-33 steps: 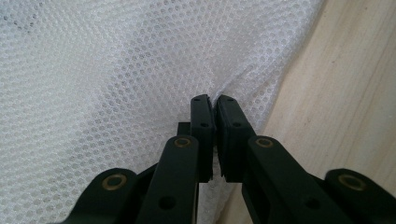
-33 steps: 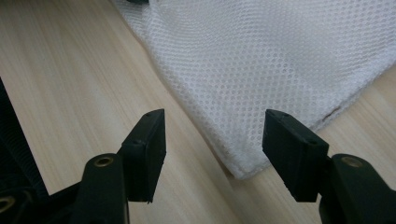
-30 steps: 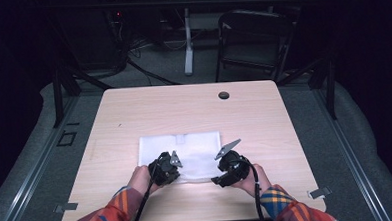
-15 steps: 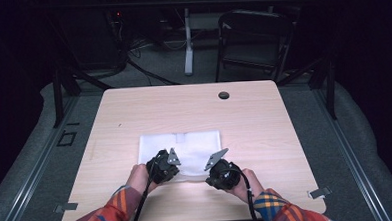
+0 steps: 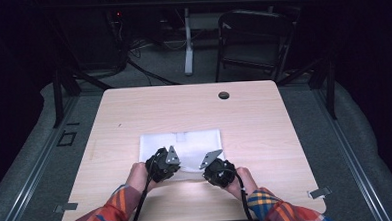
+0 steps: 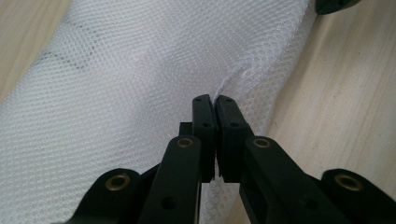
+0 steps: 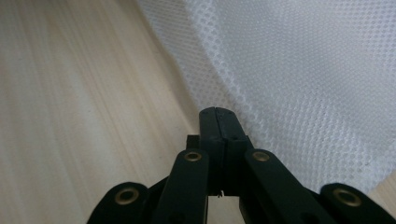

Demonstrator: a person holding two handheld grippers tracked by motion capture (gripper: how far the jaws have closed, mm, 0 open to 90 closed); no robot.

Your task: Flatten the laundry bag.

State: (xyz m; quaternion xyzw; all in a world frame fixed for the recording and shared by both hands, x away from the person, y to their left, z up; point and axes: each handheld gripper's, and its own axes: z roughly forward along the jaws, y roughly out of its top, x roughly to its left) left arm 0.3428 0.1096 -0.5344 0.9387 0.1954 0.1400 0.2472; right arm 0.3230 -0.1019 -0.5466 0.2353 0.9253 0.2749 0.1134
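Since a second ago the right gripper [image 5: 209,159] has slid left along the near edge of the white mesh cloth [image 5: 193,143], and its jaws have just been closing on that hem.

Both black two-jaw grippers now pinch the cloth: the left gripper [image 6: 214,99] is clamped on a puckered fold of mesh, and the right one is closed on the fabric's border. That folded rectangle lies flat on the light wooden table [image 5: 265,127], near the person's side.

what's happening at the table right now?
A person holds a pair of tongs in each hand over a white mesh cloth lying flat on the wooden table. The left tongs are shut on the cloth's near edge, puckering it. The right tongs have just closed at the same edge; whether they caught fabric is unclear.
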